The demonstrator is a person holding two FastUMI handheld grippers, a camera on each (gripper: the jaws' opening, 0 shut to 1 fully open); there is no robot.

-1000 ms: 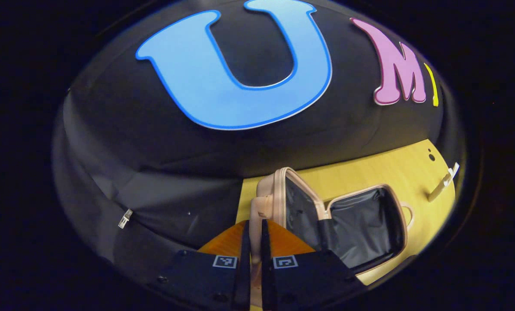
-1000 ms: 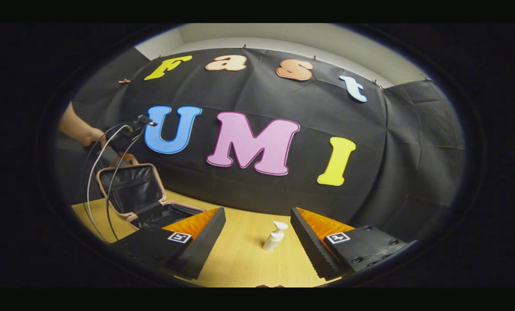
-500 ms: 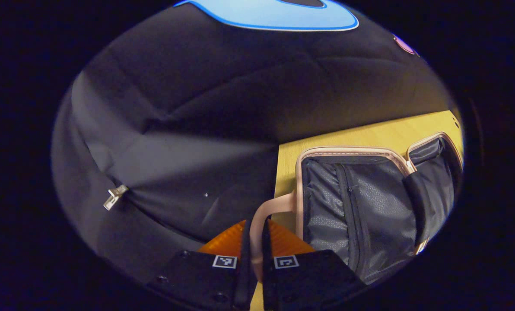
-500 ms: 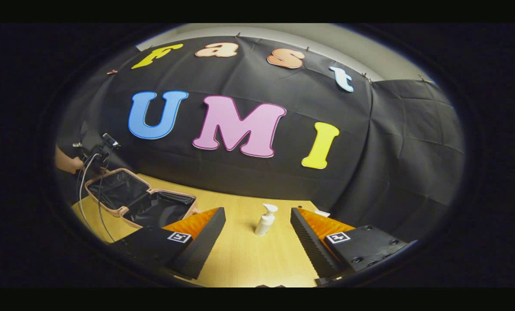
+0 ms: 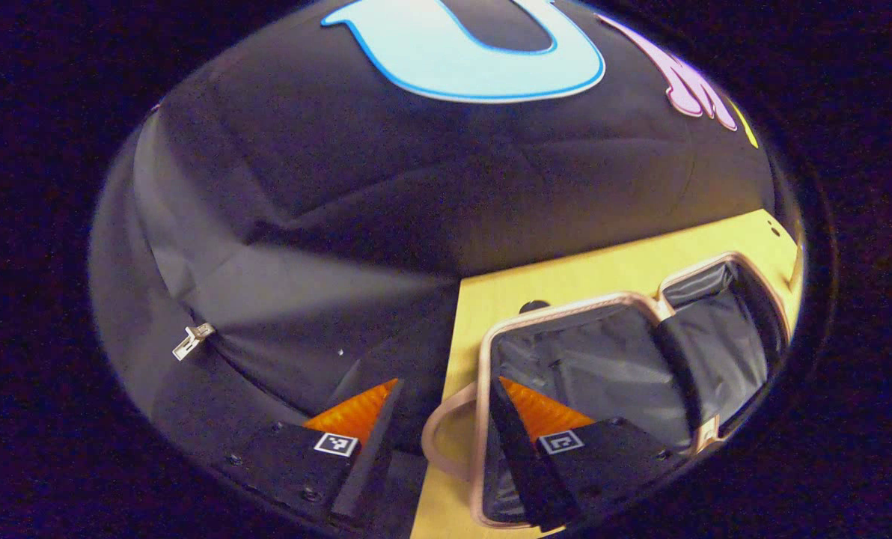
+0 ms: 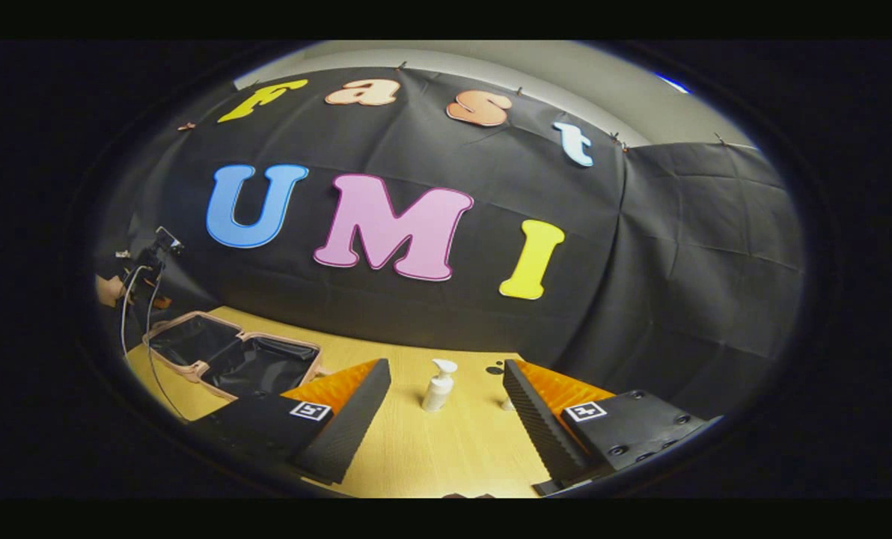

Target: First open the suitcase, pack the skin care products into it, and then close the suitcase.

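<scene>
Pink hard-shell suitcase with dark fabric lining (image 5: 625, 367) lying fully open, both halves flat on the pale wooden table (image 6: 431, 449). Left gripper (image 5: 438, 419) released, fingers spread to either side of the suitcase's pink loop handle (image 5: 442, 442). Right gripper (image 6: 446, 408) released; white pump bottle (image 6: 438, 385) upright, well right of the suitcase.

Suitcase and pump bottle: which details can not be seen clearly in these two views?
- Suitcase: in the left gripper view, the left gripper covers its near corner; the image edge cuts its far half.
- Pump bottle: too small in the right gripper view to tell its label or fill.
- Small item behind a right gripper finger: unidentifiable.
</scene>
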